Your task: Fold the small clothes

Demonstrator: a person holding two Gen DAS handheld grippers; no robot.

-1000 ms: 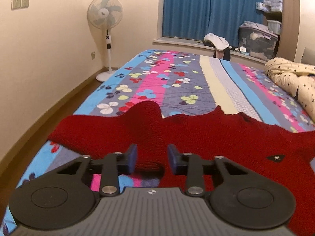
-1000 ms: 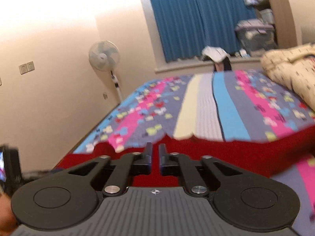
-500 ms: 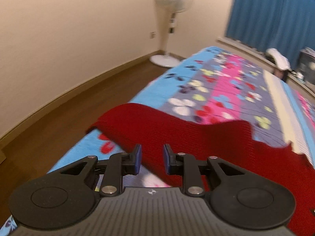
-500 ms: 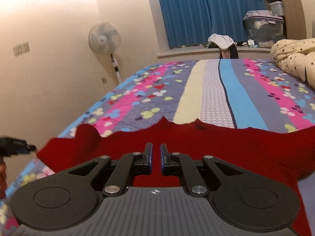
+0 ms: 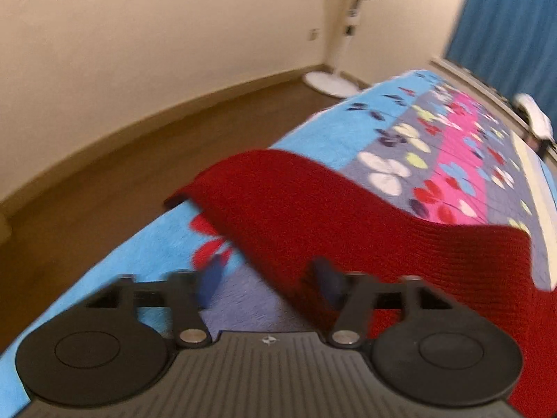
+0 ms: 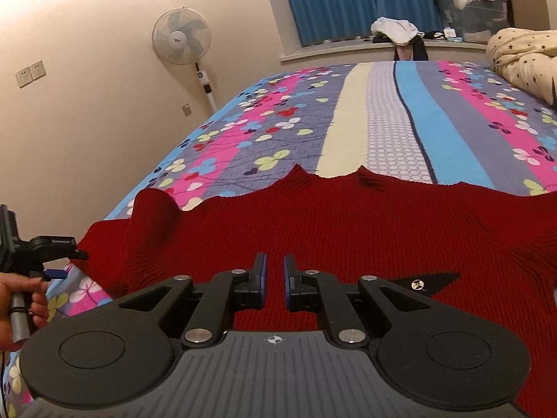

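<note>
A red knit sweater (image 6: 348,230) lies spread on the bed with its left sleeve (image 5: 313,209) reaching toward the bed's left edge. My left gripper (image 5: 268,278) is open, its jaws wide apart at the near edge of that sleeve, with nothing between them; it also shows in the right wrist view (image 6: 52,247) at the sleeve's end. My right gripper (image 6: 273,278) hovers over the sweater's body with its jaws nearly together and a narrow gap between them, holding nothing. A small black label (image 6: 424,280) sits on the sweater to its right.
The bed has a striped flowered cover (image 6: 383,122). A standing fan (image 6: 182,40) is by the left wall. A cream starred duvet (image 6: 522,55) lies at the far right. Blue curtains (image 6: 348,0) and a storage box (image 6: 470,7) are behind. Wood floor (image 5: 104,191) lies left of the bed.
My left gripper has swung left toward the sleeve's end and its jaws have opened wider. My right gripper has stayed over the sweater's body, jaws unchanged.
</note>
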